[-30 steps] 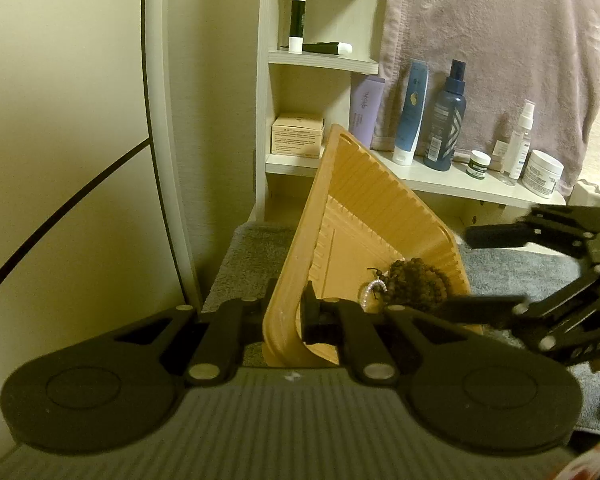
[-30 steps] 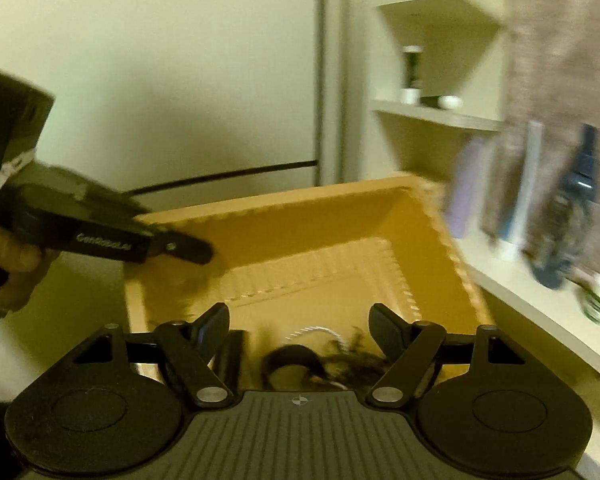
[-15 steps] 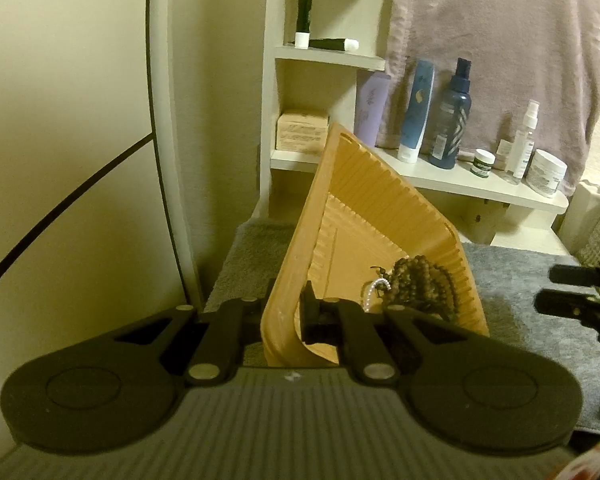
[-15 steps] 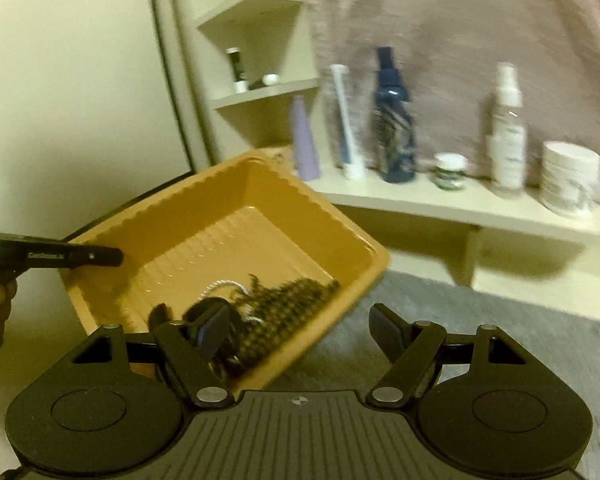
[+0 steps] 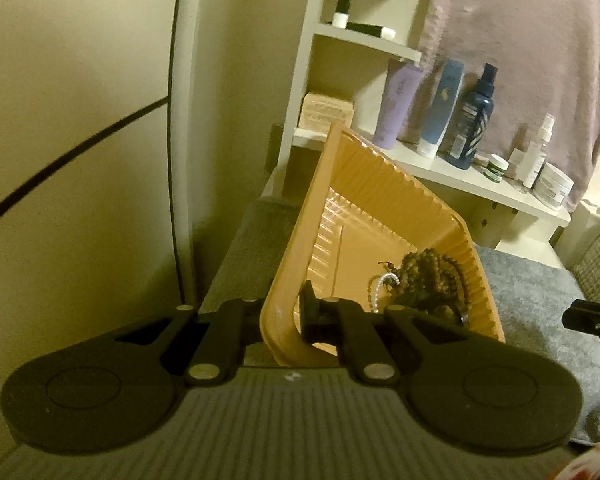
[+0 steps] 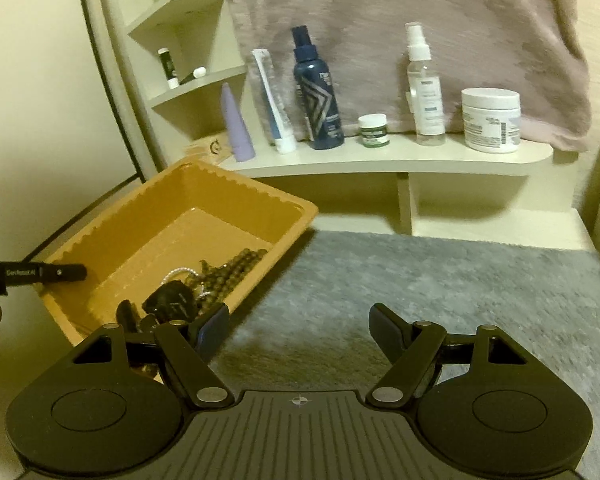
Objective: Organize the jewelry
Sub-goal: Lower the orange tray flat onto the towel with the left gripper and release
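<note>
- Left tongs (image 5: 284, 312) were clamped on the orange tray's (image 5: 380, 208) rim, tray tilted, beaded jewelry (image 5: 428, 276) heaped at its low side.
- Right tongs (image 6: 300, 330) stood open, empty, over the grey surface (image 6: 440, 280).

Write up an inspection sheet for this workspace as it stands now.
Surface: grey felt mat, bare ahead of the right gripper.
Job's things: orange tray, tipped up on one side; brown bead strings, a pale bead strand and a dark item piled at its low end.
Clutter: nothing seen on the mat.
Grippers: left gripper shut on the tray's near rim; right gripper open, empty, over the mat beside the tray.
Cables: thin black line along the wall; cannot tell if it is a cable.
Surroundings: cream shelf with bottles, jars and tubes; mauve cloth hanging behind.
</note>
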